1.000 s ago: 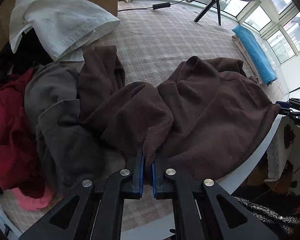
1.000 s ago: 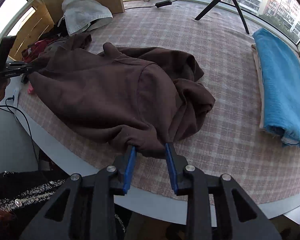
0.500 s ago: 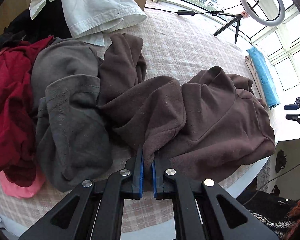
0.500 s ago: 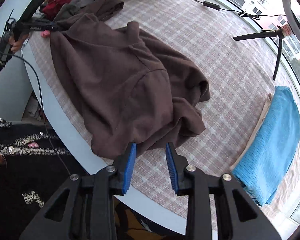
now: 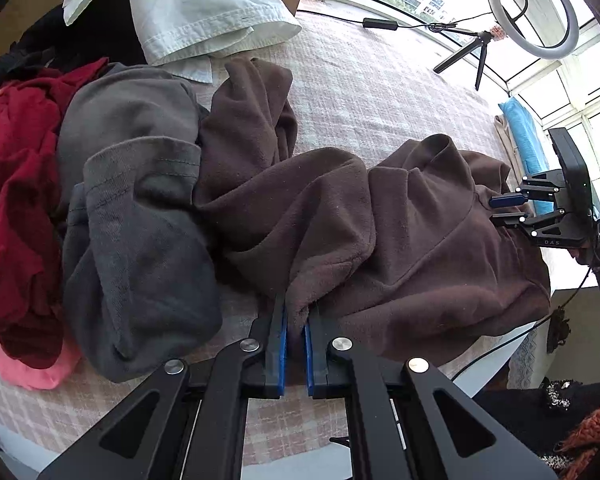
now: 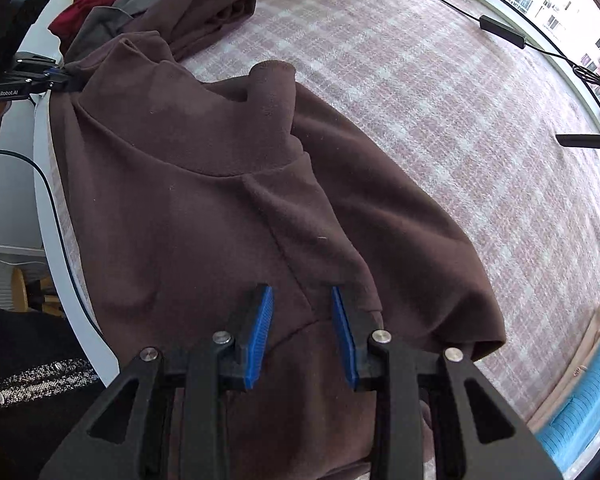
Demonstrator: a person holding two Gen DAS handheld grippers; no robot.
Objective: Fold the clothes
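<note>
Now | left gripper clamped on brown sweater hem | right gripper apart, above it

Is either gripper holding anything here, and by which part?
The left gripper is shut on the brown fleece top, pinching a bunched fold at its near edge. The right gripper hovers over the same garment with jaws open, holding nothing.

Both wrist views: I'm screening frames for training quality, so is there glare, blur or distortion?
Left wrist view: the windows blow out white, strong fisheye bending, the brown sweater sharp. Right wrist view: dark corner vignetting, bright window glare upper right, cloth evenly lit, no motion blur.
</note>
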